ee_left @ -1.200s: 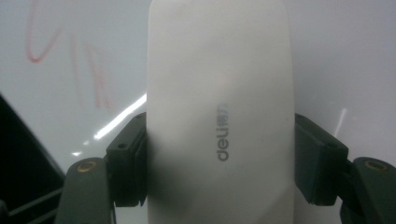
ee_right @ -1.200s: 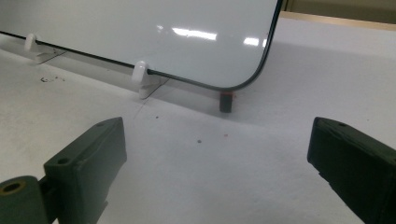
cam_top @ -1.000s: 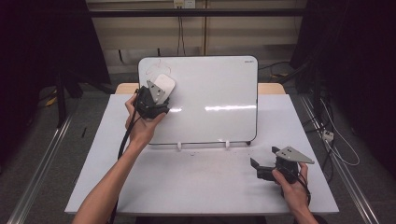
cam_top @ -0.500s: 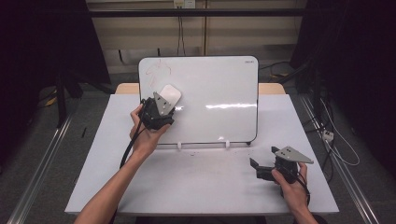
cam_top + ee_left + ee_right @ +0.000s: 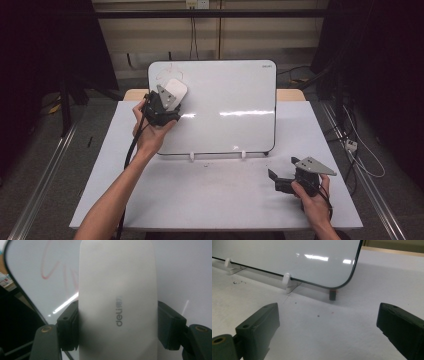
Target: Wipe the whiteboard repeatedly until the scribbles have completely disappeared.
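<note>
A white eraser (image 5: 174, 90) marked "deli" is clamped between the jaws of the left hand-held gripper (image 5: 161, 106) and is pressed flat against the whiteboard (image 5: 235, 95) at its 10 o'clock corner, just below faint red marker strokes (image 5: 53, 267). The whiteboard is propped tilted on two white clips (image 5: 286, 278) toward the 12 o'clock edge of the table (image 5: 210, 195). The right hand-held gripper (image 5: 276, 179) is held at the table's 4 o'clock area, jaws spread wide with nothing between them.
</note>
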Motion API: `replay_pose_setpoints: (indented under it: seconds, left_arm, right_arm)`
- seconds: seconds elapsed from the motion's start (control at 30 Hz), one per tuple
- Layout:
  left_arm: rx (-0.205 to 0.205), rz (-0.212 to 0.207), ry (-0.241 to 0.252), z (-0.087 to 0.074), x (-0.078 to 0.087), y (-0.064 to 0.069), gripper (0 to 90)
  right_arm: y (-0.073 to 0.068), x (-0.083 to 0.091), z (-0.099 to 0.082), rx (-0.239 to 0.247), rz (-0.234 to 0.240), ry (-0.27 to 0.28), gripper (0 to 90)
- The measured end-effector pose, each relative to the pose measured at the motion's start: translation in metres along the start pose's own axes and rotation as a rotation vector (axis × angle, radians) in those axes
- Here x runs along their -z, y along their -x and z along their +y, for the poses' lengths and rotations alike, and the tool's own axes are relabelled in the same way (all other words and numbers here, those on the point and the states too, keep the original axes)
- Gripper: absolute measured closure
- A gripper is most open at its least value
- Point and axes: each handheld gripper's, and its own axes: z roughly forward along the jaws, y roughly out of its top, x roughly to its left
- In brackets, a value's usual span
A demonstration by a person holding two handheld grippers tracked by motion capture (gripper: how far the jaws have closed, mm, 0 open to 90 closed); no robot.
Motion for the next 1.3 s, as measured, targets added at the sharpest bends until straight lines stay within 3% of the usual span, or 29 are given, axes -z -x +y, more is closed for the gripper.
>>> replay_pose_setpoints:
  seconds: [0.2, 0.37, 0.6, 0.73, 0.87, 1.03, 1.3]
  left_arm:
    - [0.046, 0.021, 0.006, 0.011, -0.002, -0.02, 31.2]
    - [0.049, 0.022, 0.005, 0.009, -0.001, -0.018, 31.2]
    - [0.028, -0.01, 0.005, -0.004, -0.001, 0.004, 31.1]
    - [-0.006, -0.035, -0.004, -0.01, 0.001, 0.019, 31.1]
    - [-0.075, -0.052, -0.01, -0.019, 0.005, 0.033, 31.1]
    - [-0.063, -0.061, -0.012, -0.014, 0.004, 0.027, 31.1]
    - [-0.025, -0.036, -0.012, 0.004, 0.0, 0.0, 31.2]
  right_arm:
    - [0.0, 0.0, 0.0, -0.001, 0.002, 0.001, 4.5]
    - [0.0, 0.0, 0.0, 0.0, 0.002, 0.002, 4.5]
    - [-0.001, -0.001, 0.0, 0.003, 0.006, -0.001, 4.5]
    - [-0.002, -0.002, 0.001, 0.004, 0.005, -0.003, 4.5]
    - [-0.002, -0.001, 0.001, 0.003, 0.007, -0.001, 4.5]
    - [-0.001, 0.0, 0.0, -0.001, 0.005, 0.001, 4.5]
    - [-0.001, 0.0, 0.0, -0.001, 0.008, 0.002, 4.5]
